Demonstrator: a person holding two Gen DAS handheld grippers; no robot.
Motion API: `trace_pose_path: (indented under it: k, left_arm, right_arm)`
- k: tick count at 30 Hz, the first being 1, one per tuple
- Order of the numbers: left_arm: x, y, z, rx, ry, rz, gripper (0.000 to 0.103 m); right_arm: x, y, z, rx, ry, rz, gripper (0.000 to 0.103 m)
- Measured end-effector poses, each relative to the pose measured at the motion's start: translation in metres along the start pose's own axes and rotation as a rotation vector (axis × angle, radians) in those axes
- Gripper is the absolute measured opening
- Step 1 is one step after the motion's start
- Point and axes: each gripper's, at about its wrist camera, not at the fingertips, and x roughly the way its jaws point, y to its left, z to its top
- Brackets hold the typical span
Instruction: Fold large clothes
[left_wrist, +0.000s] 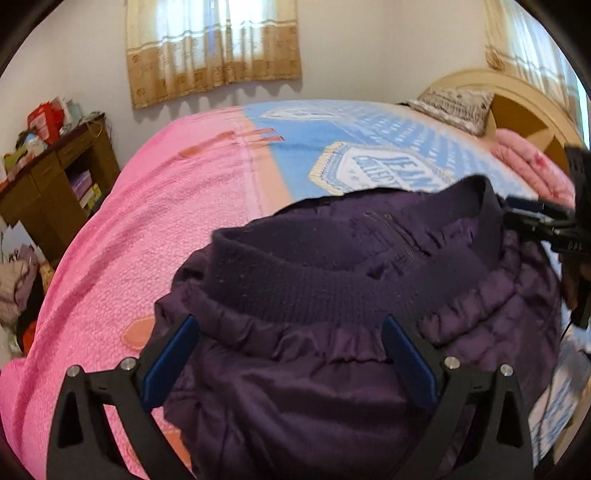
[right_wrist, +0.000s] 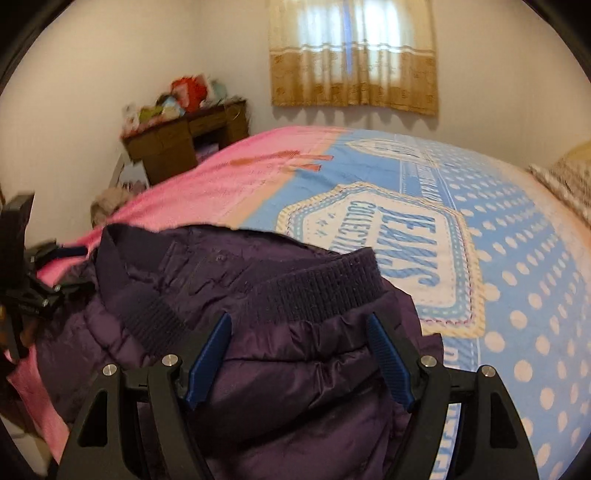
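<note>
My left gripper (left_wrist: 291, 354) stands with its two blue-padded fingers (left_wrist: 170, 362) spread wide, and the purple jacket (left_wrist: 314, 387) bulges between them; I cannot tell if the pads press the cloth. My right gripper (right_wrist: 299, 354) is also spread, a little narrower, and the same jacket (right_wrist: 295, 387) fills the gap between its ribbed blue pads (right_wrist: 388, 362).

The jacket is dark purple, puffy and quilted, with a smooth, slightly shiny shell that makes many small gathers. Along its edge runs a thick knitted rib band (left_wrist: 332, 291), matte and darker, curved like an arch. The jacket is on the near part of the bed, bunched up in front of both tools.

The bed cover (left_wrist: 129, 240) is a soft, nubbly towel-like cloth, pink on one part and light blue with pale dots and a large badge print (right_wrist: 388, 251) on the other. Behind it there is a plain pale wall and a window with a cream and tan curtain (left_wrist: 214, 48). A brown wooden desk (left_wrist: 59, 184) with many colourful things on top stands in the corner.

Only the left view shows the cream headboard (left_wrist: 517, 107), a patterned pillow (left_wrist: 454, 103) and a folded pink quilt (left_wrist: 532, 166), and also my right gripper at its right edge. The right view shows the badge print more fully, and my left gripper at its left edge.
</note>
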Motion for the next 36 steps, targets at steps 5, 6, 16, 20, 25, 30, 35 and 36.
trace_pose_path:
  k: [5, 6, 16, 20, 25, 30, 35, 36]
  left_arm:
    - [0.004, 0.001, -0.005, -0.017, 0.008, 0.054, 0.001]
    - [-0.002, 0.004, -0.005, -0.04, -0.017, 0.062, 0.001]
    - [-0.043, 0.001, 0.009, -0.01, -0.16, 0.178, 0.01]
    - [-0.032, 0.004, 0.001, -0.069, -0.138, 0.18, 0.097]
    - [-0.013, -0.012, -0.006, 0.022, -0.065, 0.147, 0.093]
    - [0.008, -0.016, -0.01, 0.045, -0.007, 0.161, 0.01]
    - [-0.036, -0.024, -0.007, 0.055, -0.17, 0.23, 0.006]
    - [-0.052, -0.025, -0.003, 0.059, -0.227, 0.24, 0.006]
  right_arm:
    - [0.018, 0.017, -0.001, -0.063, 0.071, -0.005, 0.024]
    - [0.015, 0.021, 0.0, -0.085, 0.055, -0.021, 0.023]
    - [-0.02, 0.033, 0.021, -0.08, -0.066, -0.042, 0.022]
    - [-0.007, 0.022, 0.01, -0.041, -0.031, -0.035, 0.032]
    - [-0.02, 0.012, 0.012, -0.021, -0.087, -0.078, 0.076]
    - [0.017, 0.017, 0.009, -0.085, 0.073, -0.067, 0.023]
    - [-0.003, 0.024, 0.01, -0.084, -0.025, -0.075, 0.021]
    - [-0.011, 0.025, 0.014, -0.081, -0.058, -0.083, 0.021]
